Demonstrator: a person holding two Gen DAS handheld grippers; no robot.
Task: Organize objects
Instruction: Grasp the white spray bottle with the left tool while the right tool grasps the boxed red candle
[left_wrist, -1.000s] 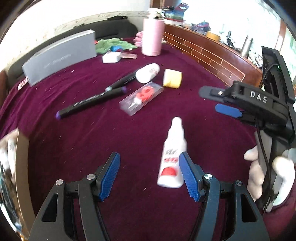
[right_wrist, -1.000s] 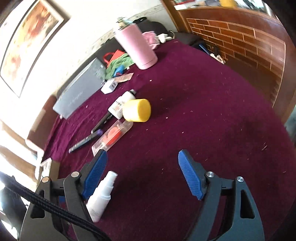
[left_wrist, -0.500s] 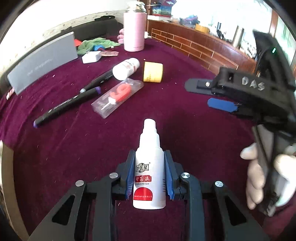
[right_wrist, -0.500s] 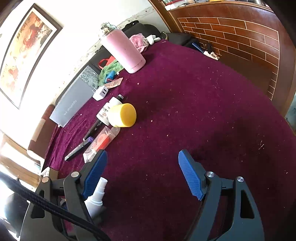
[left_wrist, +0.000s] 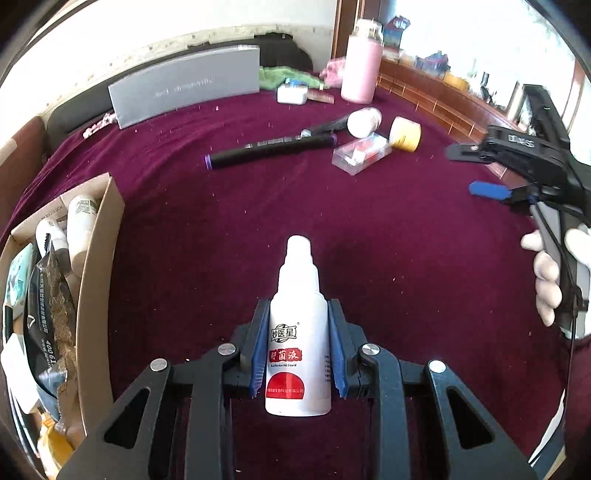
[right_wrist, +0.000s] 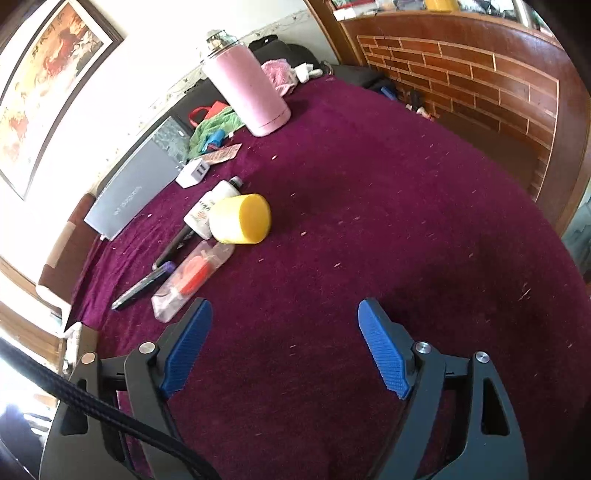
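Left claw (left_wrist: 299, 350) clamped on the white spray bottle (left_wrist: 298, 343), blue pads pressing both sides of its body, nozzle pointing away, above the maroon tabletop (left_wrist: 369, 240). Right claw (right_wrist: 284, 347) wide, nothing between the pads. Could slip: smooth round plastic, gripped low on the label. Might also catch the wall of the cardboard box (left_wrist: 99, 266) at the left, already crowded with bottles and packets. Markers (left_wrist: 269, 151), clear packet (left_wrist: 364, 153), yellow cap (left_wrist: 406, 133) waiting farther off. Cloth speckled with lint; brick-patterned wall, framed picture (right_wrist: 44, 85) behind.

bright daylight, blown-out far walls, heavy fisheye curvature, dark vignetted corners
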